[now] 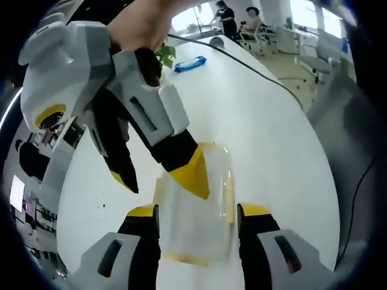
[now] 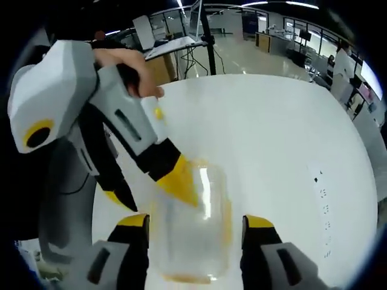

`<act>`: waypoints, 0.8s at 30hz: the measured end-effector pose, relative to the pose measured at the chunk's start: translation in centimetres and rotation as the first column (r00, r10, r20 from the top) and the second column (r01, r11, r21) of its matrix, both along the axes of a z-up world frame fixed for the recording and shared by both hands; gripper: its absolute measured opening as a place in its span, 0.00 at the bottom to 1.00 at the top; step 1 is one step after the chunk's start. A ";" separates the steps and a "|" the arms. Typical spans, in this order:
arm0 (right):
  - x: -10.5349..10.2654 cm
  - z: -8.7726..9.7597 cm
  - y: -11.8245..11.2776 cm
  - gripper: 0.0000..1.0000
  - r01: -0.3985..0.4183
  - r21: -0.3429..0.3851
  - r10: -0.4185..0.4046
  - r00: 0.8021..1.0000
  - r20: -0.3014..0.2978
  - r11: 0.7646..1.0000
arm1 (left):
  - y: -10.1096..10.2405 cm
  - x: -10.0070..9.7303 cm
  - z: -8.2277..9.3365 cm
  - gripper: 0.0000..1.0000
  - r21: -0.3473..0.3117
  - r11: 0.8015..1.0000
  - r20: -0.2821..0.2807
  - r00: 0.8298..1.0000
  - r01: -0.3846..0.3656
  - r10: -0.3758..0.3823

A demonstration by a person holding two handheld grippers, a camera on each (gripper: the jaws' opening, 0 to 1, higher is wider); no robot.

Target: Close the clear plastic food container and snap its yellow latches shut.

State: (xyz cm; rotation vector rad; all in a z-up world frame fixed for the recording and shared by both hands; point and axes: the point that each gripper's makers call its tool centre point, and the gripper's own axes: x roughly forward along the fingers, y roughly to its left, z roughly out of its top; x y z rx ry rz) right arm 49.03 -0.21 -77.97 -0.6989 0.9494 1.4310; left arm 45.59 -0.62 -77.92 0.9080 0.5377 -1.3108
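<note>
Entering from upper left in the left gripper view, the right gripper (image 1: 163, 184) angled down, one yellow-tipped jaw on the clear plastic food container (image 1: 195, 205), its other jaw off the container's left side, jaws spread. A hand (image 1: 139, 24) gripped its handle. Container lay on the white table (image 1: 266, 133), long axis running straight away from the camera, near end between the left gripper (image 1: 196, 214) jaws, which stood wide on either side; contact with its walls not clear. Yellow latches (image 1: 230, 199) showed along its edges, blurred, so shut or not I couldn't tell. Further back a blue packet (image 1: 190, 63) lay beside a green plant (image 1: 164, 55).

Right gripper view: left gripper (image 2: 154, 190) came in from the left, hand (image 2: 121, 66) on its handle, one yellow jaw against the container (image 2: 196, 226), other jaw clear of it, spread wide. Container's long axis again pointed away, between the right gripper (image 2: 196, 226) jaws, wide apart. White table (image 2: 284, 133) beyond.
</note>
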 end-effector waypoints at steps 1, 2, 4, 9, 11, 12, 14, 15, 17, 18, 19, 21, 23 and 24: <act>-0.2 0.2 0.0 0.60 -0.008 0.008 0.008 1.000 0.007 1.000 | 0.1 0.0 -0.1 0.50 0.009 1.000 -0.001 1.000 0.004 -0.004; -0.4 0.4 0.1 0.60 -0.015 0.021 0.015 1.000 0.013 1.000 | 0.1 0.1 -0.1 0.49 0.012 1.000 -0.003 1.000 0.004 -0.004; -0.7 0.7 0.1 0.61 -0.019 0.041 0.018 1.000 0.017 0.999 | 0.3 0.4 -0.2 0.49 0.018 1.000 -0.016 1.000 0.002 -0.002; -1.1 0.8 -0.5 0.62 -0.027 0.044 0.024 0.998 0.063 0.999 | 0.4 0.9 -0.9 0.48 0.032 0.999 -0.098 0.995 -0.016 0.019; -1.5 0.8 -0.7 0.62 -0.029 0.040 0.026 0.997 0.070 0.999 | 0.3 1.0 -0.9 0.49 0.029 0.999 -0.120 0.992 -0.028 0.031; -1.5 0.6 -0.8 0.62 -0.021 0.036 0.018 0.996 0.084 0.999 | 0.3 1.2 -0.9 0.50 0.023 0.999 -0.142 0.989 -0.042 0.045; -2.0 0.5 -1.0 0.61 -0.021 0.035 0.018 0.996 0.087 0.999 | 0.3 1.7 -0.7 0.50 0.018 0.998 -0.159 0.985 -0.059 0.062; -2.1 0.4 -1.0 0.61 -0.016 0.035 0.013 0.996 0.084 0.999 | 0.4 1.9 -0.7 0.51 0.017 0.998 -0.163 0.984 -0.064 0.066; -2.3 0.3 -1.1 0.64 -0.010 0.041 0.006 0.995 0.097 0.999 | 0.5 2.2 -0.6 0.52 0.018 0.996 -0.180 0.980 -0.083 0.085; -2.3 0.2 -1.0 0.64 -0.006 0.048 0.001 0.995 0.102 0.999 | 0.6 2.4 -0.6 0.52 0.019 0.994 -0.195 0.975 -0.107 0.109; -2.3 0.2 -1.0 0.63 -0.007 0.053 0.002 0.995 0.098 0.999 | 0.6 2.4 -0.5 0.51 0.013 0.993 -0.205 0.972 -0.118 0.118; -2.4 -0.3 -1.1 0.63 -0.008 0.036 0.005 0.996 0.084 0.999 | 0.6 2.6 -0.4 0.50 -0.001 0.991 -0.219 0.967 -0.134 0.131; -2.5 -0.3 -1.2 0.62 -0.013 0.028 0.011 0.996 0.086 1.000 | 0.9 2.4 -0.6 0.47 0.014 0.989 -0.229 0.963 -0.145 0.145; -2.4 -0.3 -1.2 0.62 -0.010 0.029 0.008 0.996 0.088 1.000 | 1.0 2.3 -0.8 0.42 0.021 0.990 -0.229 0.963 -0.141 0.142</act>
